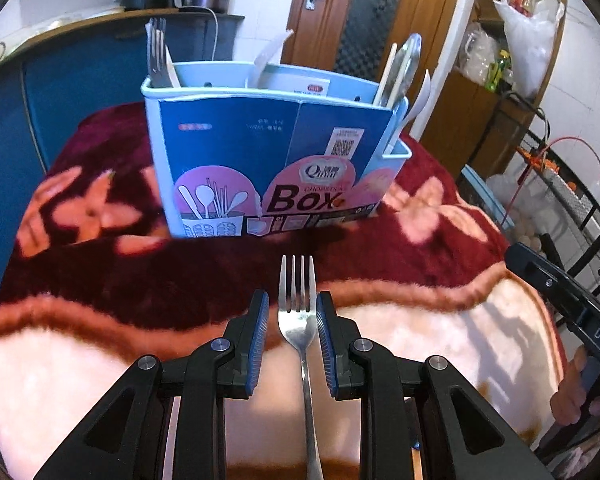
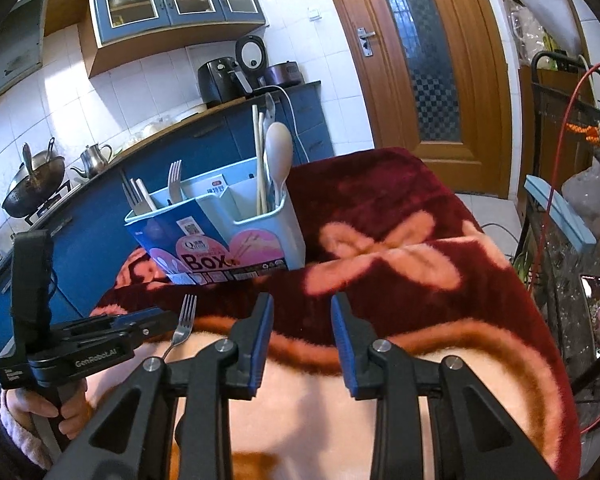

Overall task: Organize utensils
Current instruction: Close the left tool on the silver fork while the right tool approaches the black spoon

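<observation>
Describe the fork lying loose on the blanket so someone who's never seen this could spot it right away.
Start at the light blue utensil box standing on the red floral blanket. In front of it, a silver fork lies flat, tines toward the box, between the open jaws of the left gripper. The other forks stand upright inside the box.

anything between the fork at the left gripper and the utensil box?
Nothing. In the left wrist view only bare blanket separates the fork tines from the utensil box.
</observation>
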The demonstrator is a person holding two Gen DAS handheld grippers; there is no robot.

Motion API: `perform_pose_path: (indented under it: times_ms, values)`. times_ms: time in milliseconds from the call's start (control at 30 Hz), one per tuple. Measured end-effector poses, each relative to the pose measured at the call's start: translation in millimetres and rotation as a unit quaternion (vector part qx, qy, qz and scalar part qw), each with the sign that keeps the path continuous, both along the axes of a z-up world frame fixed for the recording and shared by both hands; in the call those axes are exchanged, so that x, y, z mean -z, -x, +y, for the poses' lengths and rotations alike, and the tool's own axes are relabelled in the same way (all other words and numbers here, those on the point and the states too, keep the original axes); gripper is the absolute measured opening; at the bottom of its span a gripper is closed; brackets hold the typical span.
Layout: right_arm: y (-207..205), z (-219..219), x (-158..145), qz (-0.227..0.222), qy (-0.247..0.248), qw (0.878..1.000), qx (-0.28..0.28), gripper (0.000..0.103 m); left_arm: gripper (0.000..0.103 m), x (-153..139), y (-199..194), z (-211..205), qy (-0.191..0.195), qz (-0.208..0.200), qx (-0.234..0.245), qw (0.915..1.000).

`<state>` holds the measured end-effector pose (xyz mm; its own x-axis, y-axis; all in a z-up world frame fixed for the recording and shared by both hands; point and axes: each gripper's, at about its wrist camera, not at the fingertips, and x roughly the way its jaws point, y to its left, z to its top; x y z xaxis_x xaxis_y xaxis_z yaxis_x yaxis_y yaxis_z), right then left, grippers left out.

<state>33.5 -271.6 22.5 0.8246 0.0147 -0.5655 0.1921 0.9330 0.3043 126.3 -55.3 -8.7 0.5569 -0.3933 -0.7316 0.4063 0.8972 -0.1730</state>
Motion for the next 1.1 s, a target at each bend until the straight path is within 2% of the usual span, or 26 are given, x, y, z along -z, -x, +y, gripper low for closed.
perform_pose_path:
  times_ms: [400, 500, 567, 700, 833, 1100]
  values:
    - [-2.1, -1.8, 6.7, 0.01, -0.008, 1.0, -0.003, 0.033, 0.029, 18.4, -23.8, -17.4, -0.016, 0.034, 0.021, 0.9991]
    - [-1.8, -1.6, 8.7, 0.011, -0.01, 1.0, -0.003, 0.033, 0.029, 19.0, -24.6, -20.9, -0.018, 0.03, 0.021, 0.9992]
    - [-1.5, -1.9, 9.7, 0.013, -0.011, 1.0, -0.003, 0.033, 0.023, 18.7, -25.4, -21.2, -0.016, 0.029, 0.019, 0.9993]
    - [-2.1, -2.5, 11.4, 0.016, -0.013, 1.0, -0.004, 0.033, 0.023, 18.7, -24.7, -19.2, -0.007, 0.027, 0.013, 0.9995]
    - [-1.7, -2.0, 12.4, 0.018, -0.015, 1.0, -0.007, 0.033, 0.023, 14.7, -19.8, -11.5, -0.001, 0.017, -0.006, 0.9998]
    - [0.1, 9.7, 9.7, 0.023, -0.009, 0.999, -0.026, 0.033, 0.023, -9.1, 3.5, 19.0, 0.028, -0.032, -0.049, 0.9979]
